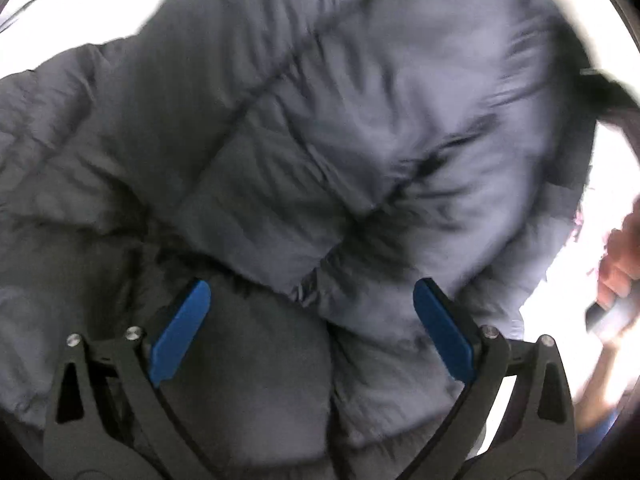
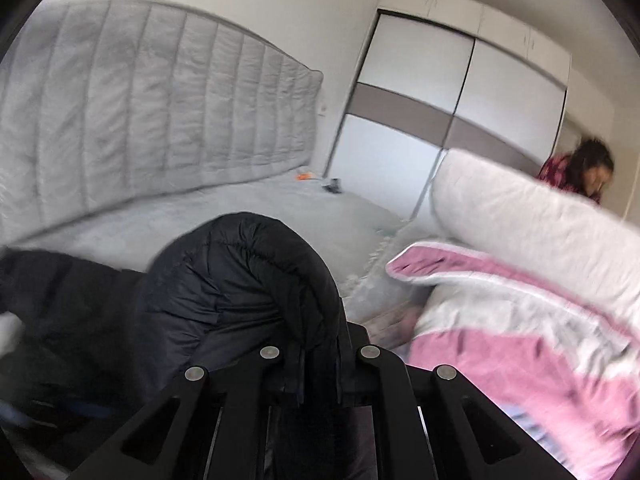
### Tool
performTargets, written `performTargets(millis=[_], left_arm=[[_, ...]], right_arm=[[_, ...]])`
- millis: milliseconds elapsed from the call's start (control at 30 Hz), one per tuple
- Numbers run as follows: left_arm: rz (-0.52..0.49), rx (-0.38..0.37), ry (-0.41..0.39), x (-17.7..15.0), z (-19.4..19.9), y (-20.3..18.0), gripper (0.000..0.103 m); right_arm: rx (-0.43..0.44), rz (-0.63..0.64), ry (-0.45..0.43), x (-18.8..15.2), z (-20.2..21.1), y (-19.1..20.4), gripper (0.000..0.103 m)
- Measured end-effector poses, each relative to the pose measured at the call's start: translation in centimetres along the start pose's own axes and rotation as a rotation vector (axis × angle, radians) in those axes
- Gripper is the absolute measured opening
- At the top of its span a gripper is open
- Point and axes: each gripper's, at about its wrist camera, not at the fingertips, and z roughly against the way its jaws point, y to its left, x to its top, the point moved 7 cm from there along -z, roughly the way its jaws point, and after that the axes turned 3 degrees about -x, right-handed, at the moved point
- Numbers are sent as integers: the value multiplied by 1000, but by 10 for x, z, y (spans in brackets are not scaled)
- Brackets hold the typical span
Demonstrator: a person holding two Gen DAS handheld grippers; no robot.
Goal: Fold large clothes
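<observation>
My right claw [image 2: 320, 364] is clenched on a fold of the dark puffer jacket [image 2: 240, 280], which rises in a rounded hump at lower centre, its bulk trailing off to the lower left over the grey bed [image 2: 280, 208]. My left claw [image 1: 312, 320] is released, blue pads [image 1: 180, 332] spread, the jacket [image 1: 340, 140] filling the frame beyond them; blur hides its long axis. A pink-and-white quilt [image 2: 520, 340] lies lower right.

My left gripper [image 1: 312, 316] fingers spread wide, angled downward, my right gripper [image 2: 320, 360] fingers clamped shut on the jacket [image 2: 240, 280]
</observation>
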Motion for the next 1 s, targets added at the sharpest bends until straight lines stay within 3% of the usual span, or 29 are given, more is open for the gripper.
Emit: performTargets(millis=[133,300,433,533,600,633,700,767,800,833,900,933,1000], left_arm=[[129,-30,-18,14,-32,13,101],[189,-104,-61,28,-30,21,101],[215,-204,-99,22,2,41,100],[219,-291,-162,12,43,61,100],[227,-290,-198,7,67,73,100],[196,-250,-164,0,71,71,100],[114,-242,-80,-13,63,55,100],[29,-150,-26,-29,52,39,100],[-32,-44,-13,-33,43,35,100],[-117,108,-4,-36,32,29,100],[-216,287,11,-37,16,20,100],[-240,355,20,-36,5,15,100],[-240,408,29,-30,-7,9,100]], right_arm=[[138,-31,-36,-19,42,22,9],[241,60,25,-67,63,64,8],[248,91,85,-105,52,75,8],[261,-23,80,-105,42,53,8],[292,-130,50,-88,40,33,8],[304,-166,40,-78,39,26,8],[307,-188,46,-63,35,19,8],[315,-208,72,-53,29,15,8],[321,-225,92,-50,24,11,8],[327,-244,106,-47,20,8,8],[350,-307,140,-45,12,0,8],[374,-357,152,-44,9,-5,8],[414,-421,164,-45,5,-9,8]])
